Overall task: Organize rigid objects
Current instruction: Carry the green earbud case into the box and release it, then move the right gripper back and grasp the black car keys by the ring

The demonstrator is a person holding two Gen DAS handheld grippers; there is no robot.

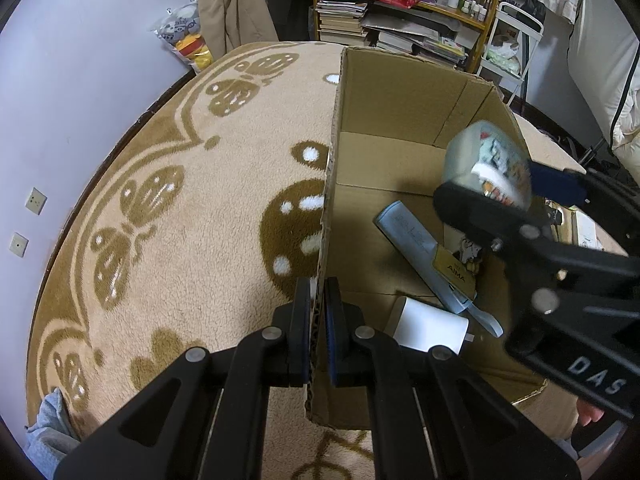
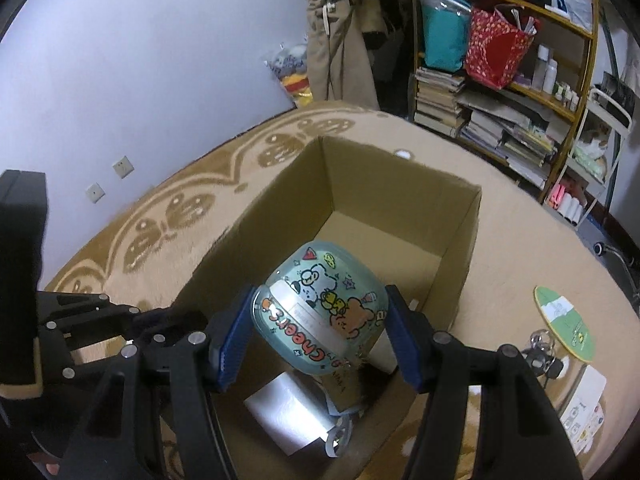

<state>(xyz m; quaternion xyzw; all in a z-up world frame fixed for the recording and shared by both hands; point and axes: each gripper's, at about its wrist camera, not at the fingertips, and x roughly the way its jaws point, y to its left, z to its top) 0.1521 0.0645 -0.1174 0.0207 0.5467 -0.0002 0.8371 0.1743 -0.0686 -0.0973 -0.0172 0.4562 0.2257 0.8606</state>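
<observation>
An open cardboard box point(image 1: 400, 92) stands on the patterned rug. My left gripper point(image 1: 319, 292) is shut on the box's left wall, one pad on each side of the cardboard. My right gripper point(image 2: 320, 328) is shut on a pale green jar point(image 2: 320, 304) printed with cartoon animals, tilted and hanging above the inside of the box point(image 2: 380, 184). In the left wrist view the jar point(image 1: 488, 160) and the right gripper point(image 1: 500, 184) come in from the right. On the box floor lie a white packet point(image 1: 428, 328) and a long grey-blue case point(image 1: 416, 248) with a gold label.
To the right of the box, on the rug, lie a green round disc point(image 2: 564, 320), a bunch of keys point(image 2: 540, 348) and a white card point(image 2: 584, 412). A crowded bookshelf point(image 2: 500, 100) and hanging coats stand behind. The left gripper's arm point(image 2: 120, 320) shows at the box's left.
</observation>
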